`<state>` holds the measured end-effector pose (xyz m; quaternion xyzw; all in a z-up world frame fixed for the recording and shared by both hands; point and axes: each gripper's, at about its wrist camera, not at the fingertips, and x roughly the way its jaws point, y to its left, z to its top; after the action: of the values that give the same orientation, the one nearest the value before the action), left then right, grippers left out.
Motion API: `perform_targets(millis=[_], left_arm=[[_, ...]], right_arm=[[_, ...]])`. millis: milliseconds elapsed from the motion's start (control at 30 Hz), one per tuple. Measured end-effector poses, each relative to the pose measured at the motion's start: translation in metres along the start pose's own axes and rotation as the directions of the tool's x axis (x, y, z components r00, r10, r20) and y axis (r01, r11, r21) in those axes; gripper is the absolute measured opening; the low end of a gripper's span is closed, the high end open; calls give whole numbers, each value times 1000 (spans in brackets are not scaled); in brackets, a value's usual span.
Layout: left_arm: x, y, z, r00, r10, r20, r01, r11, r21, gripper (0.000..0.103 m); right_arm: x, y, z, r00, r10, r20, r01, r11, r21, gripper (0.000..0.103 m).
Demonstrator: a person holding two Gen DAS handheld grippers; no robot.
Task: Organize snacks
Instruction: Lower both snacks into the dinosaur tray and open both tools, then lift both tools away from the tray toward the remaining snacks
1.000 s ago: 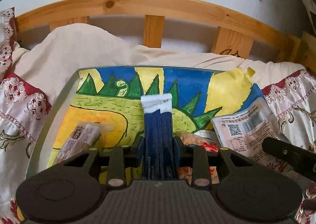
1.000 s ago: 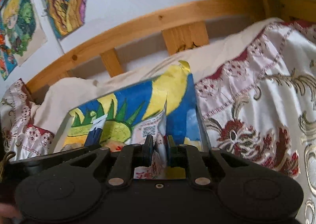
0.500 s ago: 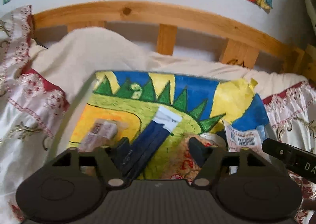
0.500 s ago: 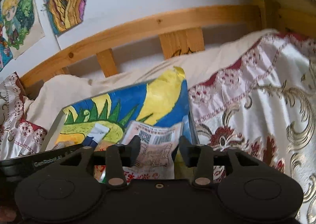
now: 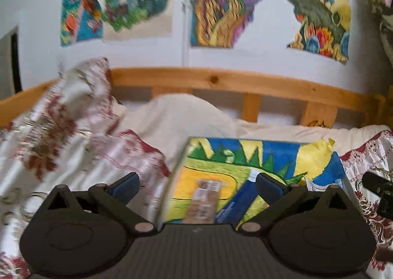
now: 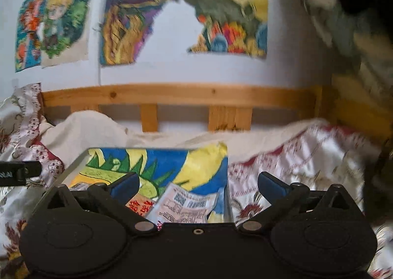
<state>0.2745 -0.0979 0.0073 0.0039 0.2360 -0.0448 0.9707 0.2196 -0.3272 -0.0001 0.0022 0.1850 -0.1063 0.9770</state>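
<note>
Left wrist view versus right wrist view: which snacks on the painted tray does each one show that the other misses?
Only the left wrist view clearly shows the dark blue packet and the whole tan wrapped bar. Only the right wrist view shows the white barcode packet laid out, with a red-lettered packet beside it. Both show the painted tray, wooden bed rail, wall paintings, and wide, empty jaws.

White packet (image 6: 186,207) on tray (image 6: 73,168) (barcode up)

The left gripper (image 5: 197,184) points slightly downward, its jaws opening wide with nothing pressed between the pads. The right gripper (image 6: 197,184) is angled the same way, jaws also opening wide and gripping nothing; its tip shows at the left view's right edge
</note>
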Motion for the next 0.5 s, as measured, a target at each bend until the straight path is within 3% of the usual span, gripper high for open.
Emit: perform_targets(millis=[133, 500], left_arm=[[-35, 14, -8, 999, 13, 48, -13, 1000, 6, 102], [-119, 44, -40, 990, 66, 122, -71, 997, 41, 102]], right_arm=[[-31, 8, 2, 998, -1, 61, 3, 999, -39, 102], [-110, 39, -12, 991, 100, 91, -92, 991, -94, 102]])
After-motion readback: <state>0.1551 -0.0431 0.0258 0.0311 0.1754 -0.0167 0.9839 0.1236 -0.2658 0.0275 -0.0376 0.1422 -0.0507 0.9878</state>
